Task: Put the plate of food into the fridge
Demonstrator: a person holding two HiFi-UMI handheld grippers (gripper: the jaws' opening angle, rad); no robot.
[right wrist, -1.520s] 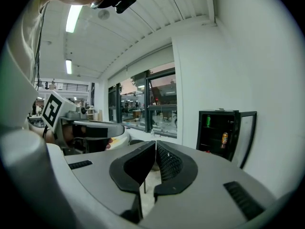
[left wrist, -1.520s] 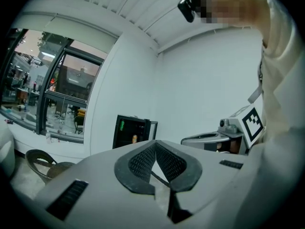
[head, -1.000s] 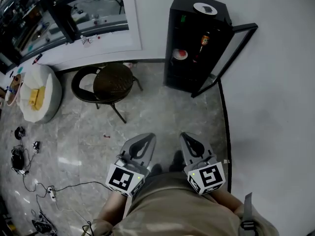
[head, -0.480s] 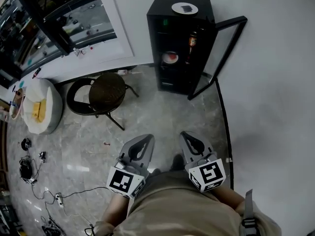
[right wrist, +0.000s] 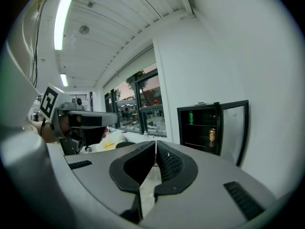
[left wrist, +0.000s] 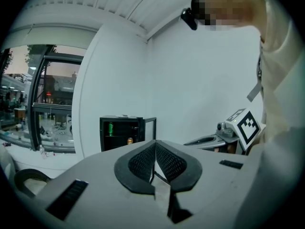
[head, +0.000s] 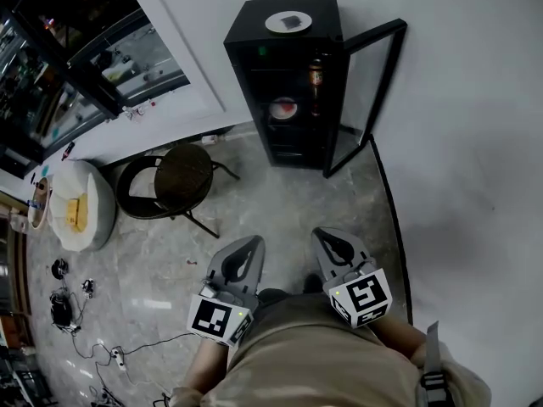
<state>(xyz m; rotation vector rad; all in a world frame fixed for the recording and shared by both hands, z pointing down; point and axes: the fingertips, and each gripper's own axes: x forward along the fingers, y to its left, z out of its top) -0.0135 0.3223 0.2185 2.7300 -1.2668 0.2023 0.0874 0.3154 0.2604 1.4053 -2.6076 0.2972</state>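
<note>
Well, over the last second the black fridge [head: 248, 83] has slid from the upper right of my head view towards the middle. The chair [head: 180, 176] and the window have drifted left with it, so I read that as me squaring up to the open front. Nothing else has altered. The glass door [head: 361, 100] hangs open to the right as before, and a plate [head: 283, 108] with something red on it sits on a middle shelf inside, below a bottle [head: 316, 75]. A second plate [head: 288, 22] lies on top of the fridge with a small dark thing on it.

My left gripper [head: 249, 244] and right gripper [head: 327, 237] are held low in front of me, well short of the fridge. Each has its jaws pressed together on nothing, as its own view shows.

If the red plate is the food, it looks already in place. In that case, only the door would need shutting. I can't be sure which plate is meant.
</note>
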